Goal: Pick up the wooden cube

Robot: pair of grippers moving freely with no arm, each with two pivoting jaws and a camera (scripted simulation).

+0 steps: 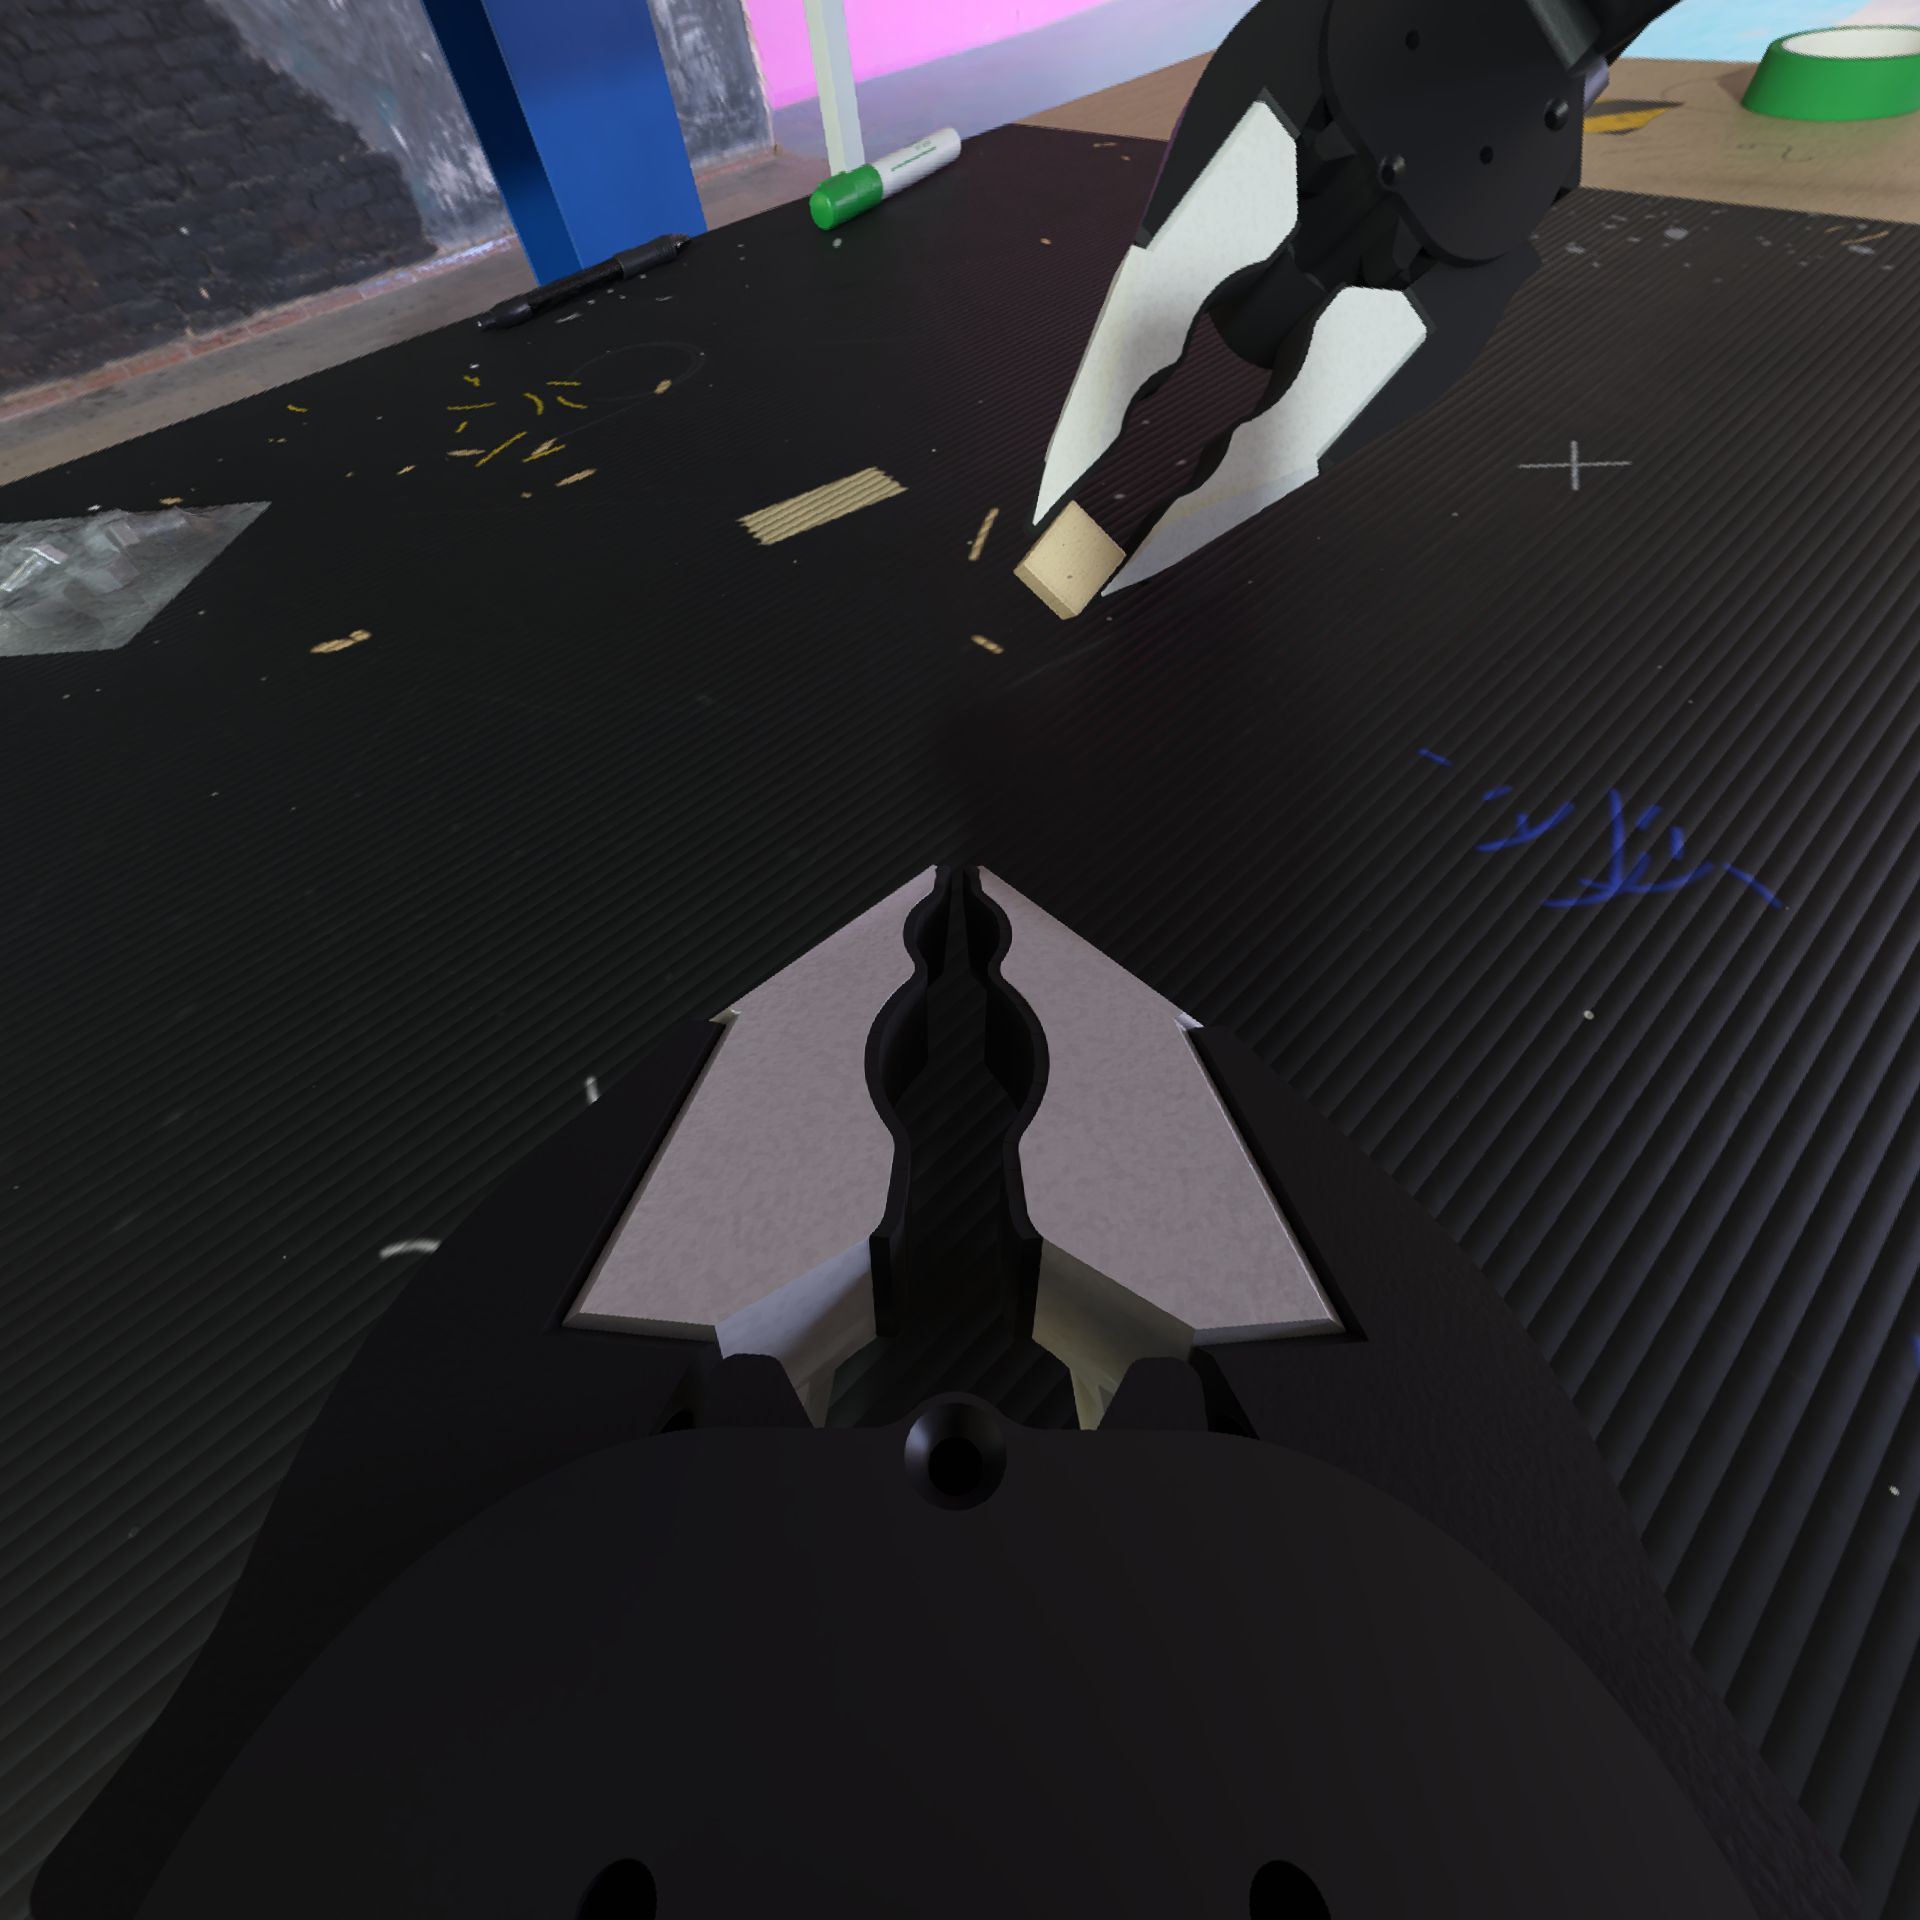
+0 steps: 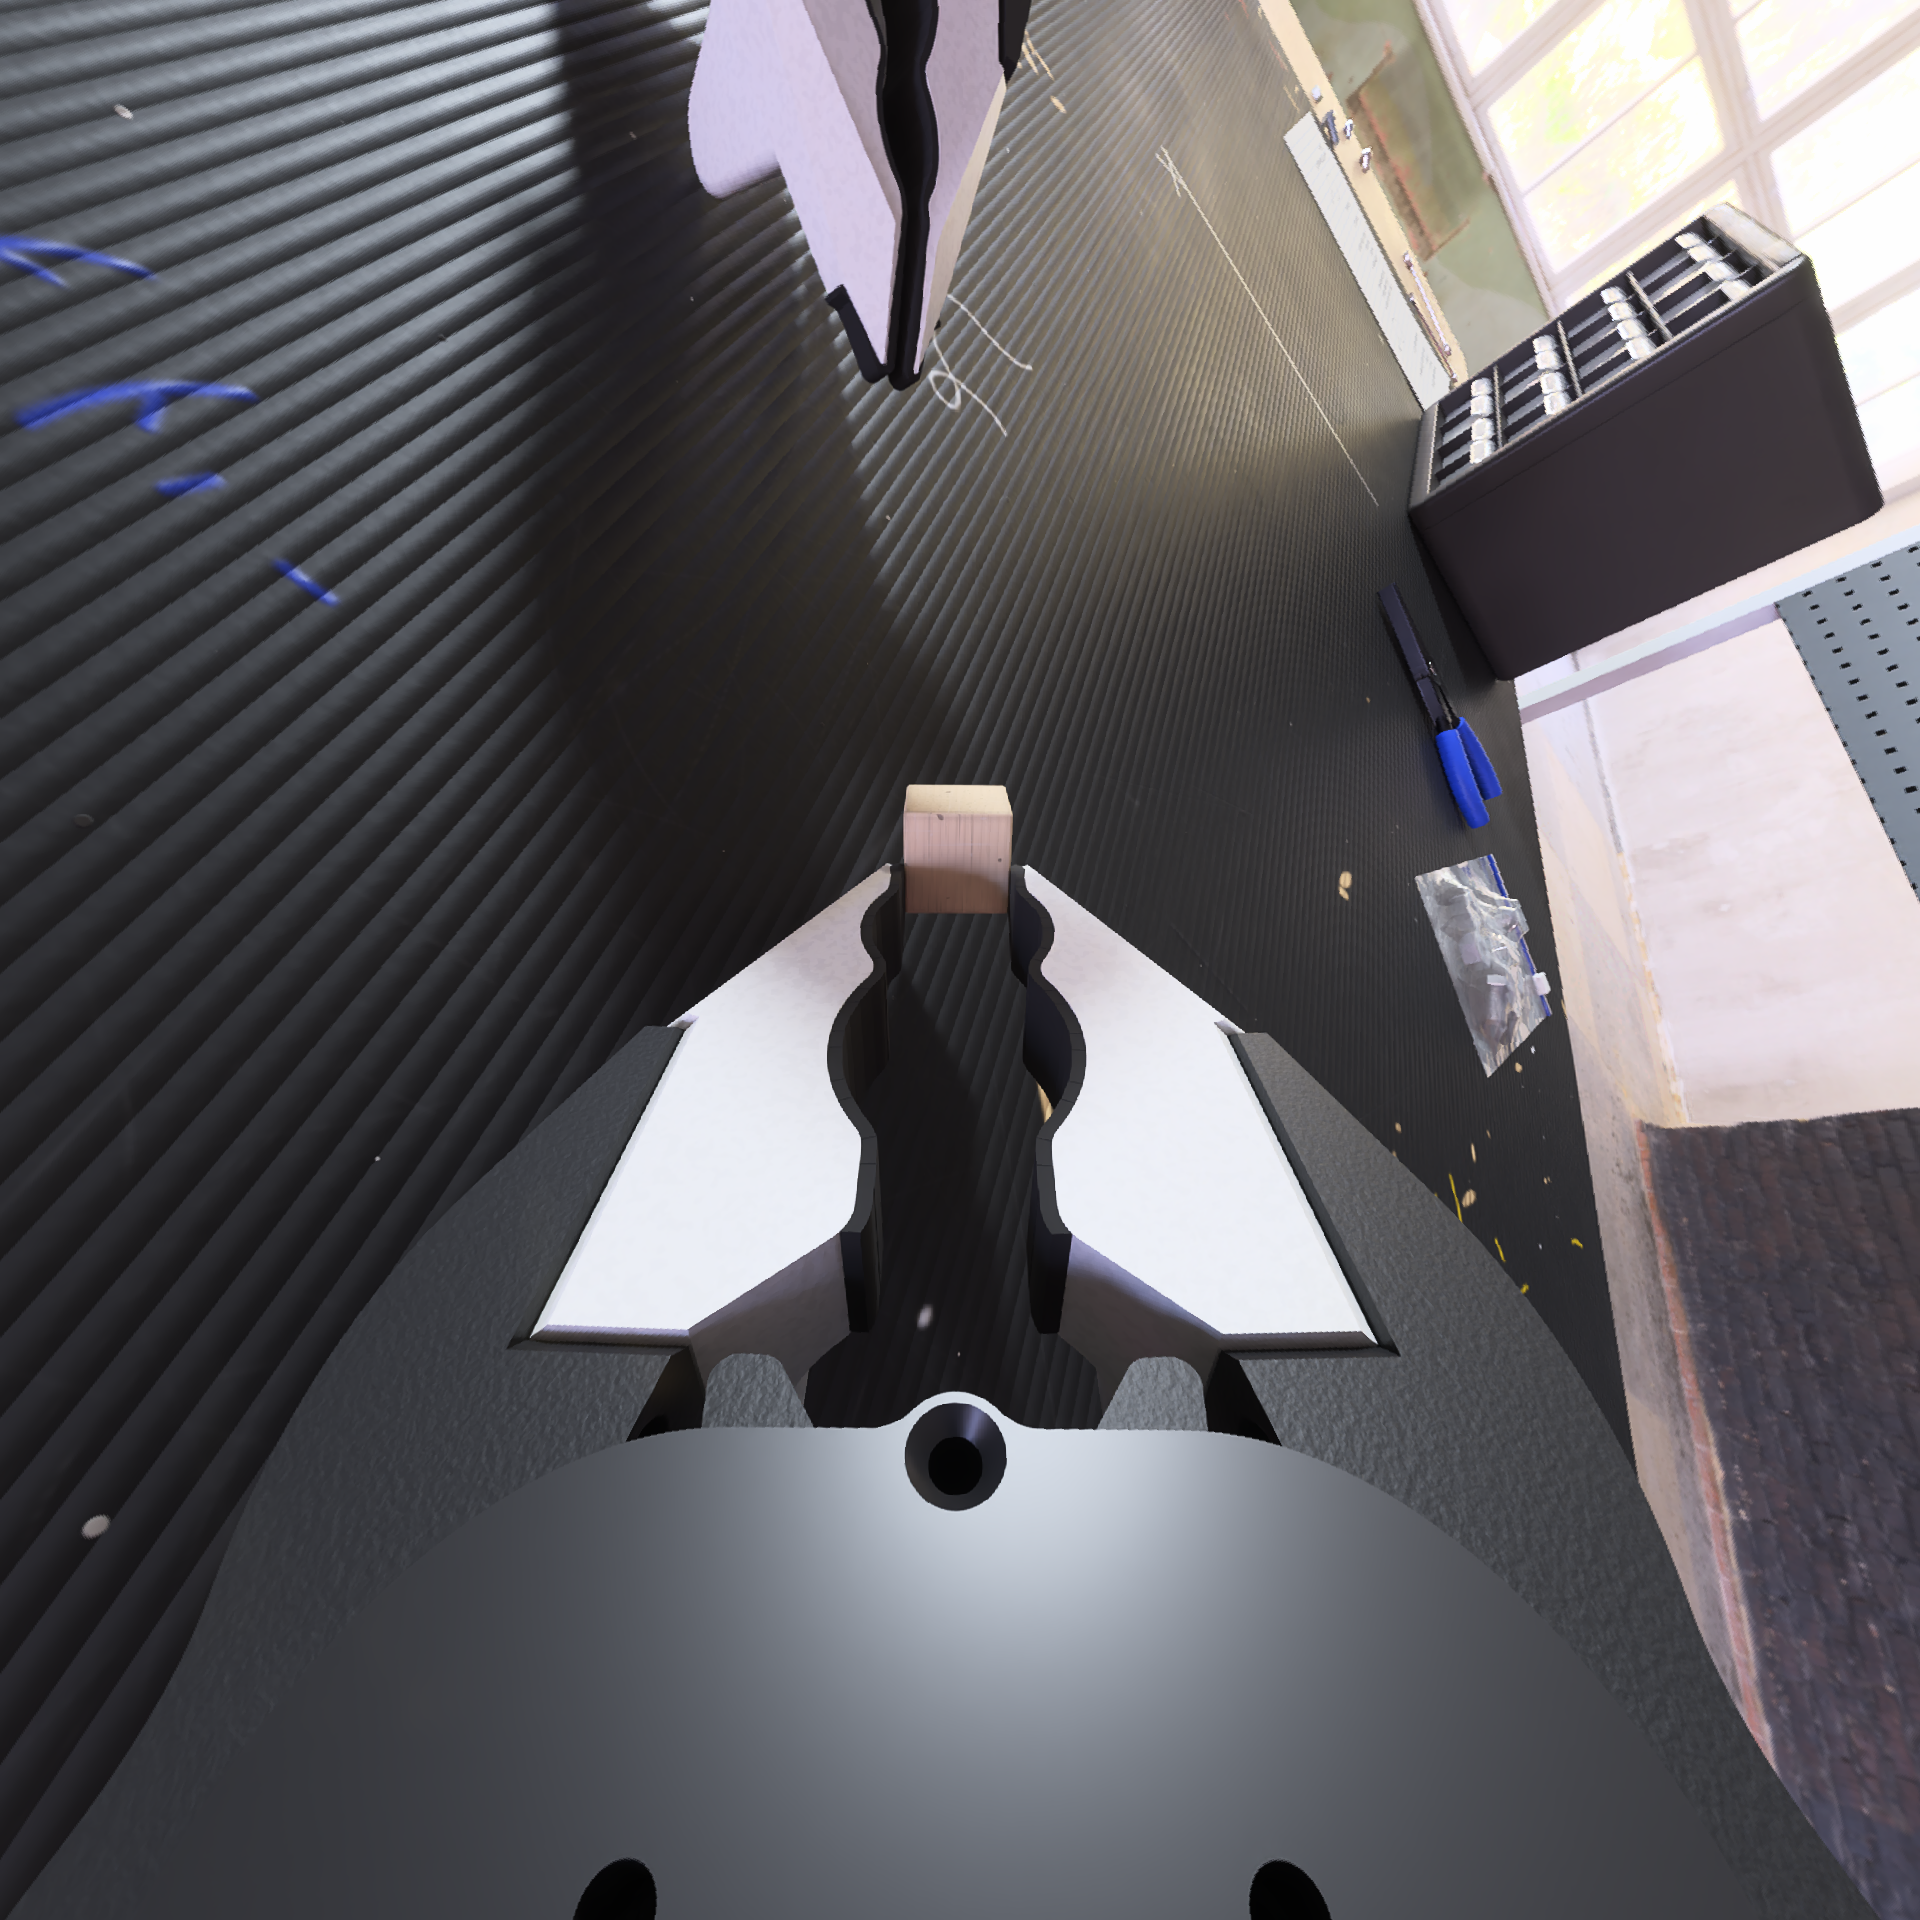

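The wooden cube (image 2: 956,847) is small and pale. It sits between the fingertips of my right gripper (image 2: 956,883), which is shut on it over the black ribbed mat (image 2: 416,727). In the left wrist view the right gripper (image 1: 1075,556) comes down from the upper right with the cube (image 1: 1070,571) at its tips. I cannot tell whether the cube touches the mat. My left gripper (image 1: 956,873) is shut and empty, nearer than the cube and pointing toward it. It also shows at the top of the right wrist view (image 2: 894,374).
A green-capped marker (image 1: 883,177), a black pen (image 1: 582,281) and a blue post (image 1: 582,135) lie at the mat's far edge. A green tape roll (image 1: 1839,73) is at the far right. A plastic bag (image 2: 1486,956), blue-handled pliers (image 2: 1455,748) and a black organiser box (image 2: 1642,447) line one side.
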